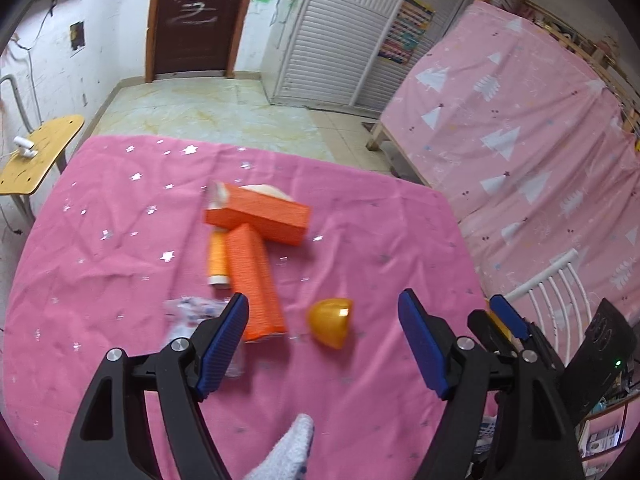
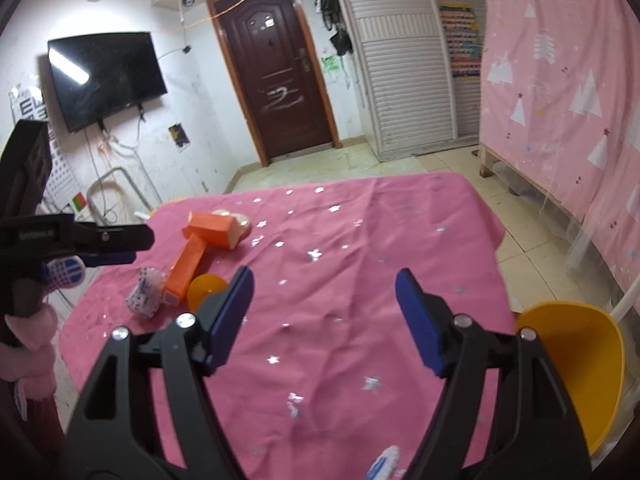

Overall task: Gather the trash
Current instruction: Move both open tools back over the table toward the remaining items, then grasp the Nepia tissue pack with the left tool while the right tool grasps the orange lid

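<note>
Several bits of trash sit mid-table on the pink cloth (image 1: pixel 120 240): two orange boxes (image 1: pixel 256 280), a thread spool (image 1: pixel 218 258), an orange capsule half (image 1: pixel 330 322), a crinkly wrapper (image 1: pixel 188 312). I've got left gripper (image 1: pixel 322 338) and right gripper (image 2: pixel 324 316) both spread, empty. Capsule looks light, slick; I'd pinch across its rim.

A table (image 1: pixel 100 240) is covered by a pink starred cloth (image 1: pixel 380 240). On it are seen two orange boxes (image 1: pixel 256 280), a spool (image 1: pixel 218 258), a wrapper (image 1: pixel 192 312) and an orange half-shell (image 1: pixel 330 322).

Glossy plastic orange shell (image 1: pixel 330 322) on matt pink cloth (image 1: pixel 120 264).
</note>
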Available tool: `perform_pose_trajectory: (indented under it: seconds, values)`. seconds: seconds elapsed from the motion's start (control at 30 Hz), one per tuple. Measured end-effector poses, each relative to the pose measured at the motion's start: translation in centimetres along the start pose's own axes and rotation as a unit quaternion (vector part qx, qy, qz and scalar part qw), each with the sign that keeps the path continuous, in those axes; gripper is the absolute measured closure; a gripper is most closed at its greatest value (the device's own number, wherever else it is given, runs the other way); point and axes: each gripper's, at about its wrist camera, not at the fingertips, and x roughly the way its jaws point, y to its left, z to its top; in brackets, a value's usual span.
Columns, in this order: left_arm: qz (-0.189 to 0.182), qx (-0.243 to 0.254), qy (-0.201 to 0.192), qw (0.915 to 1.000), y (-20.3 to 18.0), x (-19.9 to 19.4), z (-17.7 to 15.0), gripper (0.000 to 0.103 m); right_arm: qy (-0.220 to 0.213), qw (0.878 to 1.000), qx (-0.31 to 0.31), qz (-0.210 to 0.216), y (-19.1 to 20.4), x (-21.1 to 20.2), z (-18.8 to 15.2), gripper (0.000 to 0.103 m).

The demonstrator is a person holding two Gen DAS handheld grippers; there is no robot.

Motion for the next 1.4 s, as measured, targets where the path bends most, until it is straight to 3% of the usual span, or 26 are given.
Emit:
perform_pose_trajectory:
  seconds: [0.33, 0.57, 0.77, 0.83, 0.93, 1.03, 1.4]
  values:
    - [0.03, 0.019, 0.024, 0.9991, 4.7, 0.6, -0.9, 0.029, 0.021, 0.999, -0.031, 0.008, 3.0, 1.9, 0.3, 0.028]
    - [0.062, 0.075, 0.034, 0.9946, 4.8, 2.0, -2.4, 0.029, 0.038, 0.998, -0.053, 0.012, 5.2, 3.1, 0.3, 0.028]
    - [0.069, 0.088, 0.036, 0.993, 5.4, 2.9, -3.0, 0.03, 0.051, 0.996, -0.068, 0.013, 6.7, 4.1, 0.2, 0.025]
    - [0.07, 0.087, 0.038, 0.993, 5.7, 3.3, -3.1, 0.036, 0.056, 0.996, -0.071, 0.013, 6.9, 4.5, 0.2, 0.024]
    - [0.078, 0.086, 0.039, 0.9925, 6.2, 3.7, -3.4, 0.057, 0.066, 0.995, -0.076, 0.013, 7.4, 5.3, 0.0, 0.024]
    - [0.09, 0.092, 0.028, 0.9913, 6.3, 3.4, -3.8, 0.066, 0.078, 0.993, -0.085, 0.015, 8.1, 6.2, -0.2, 0.024]
    - [0.097, 0.061, 0.001, 0.9934, 8.7, 0.7, -2.9, 0.067, 0.126, 0.986, -0.104, 0.028, 9.8, 9.0, 0.0, 0.023]
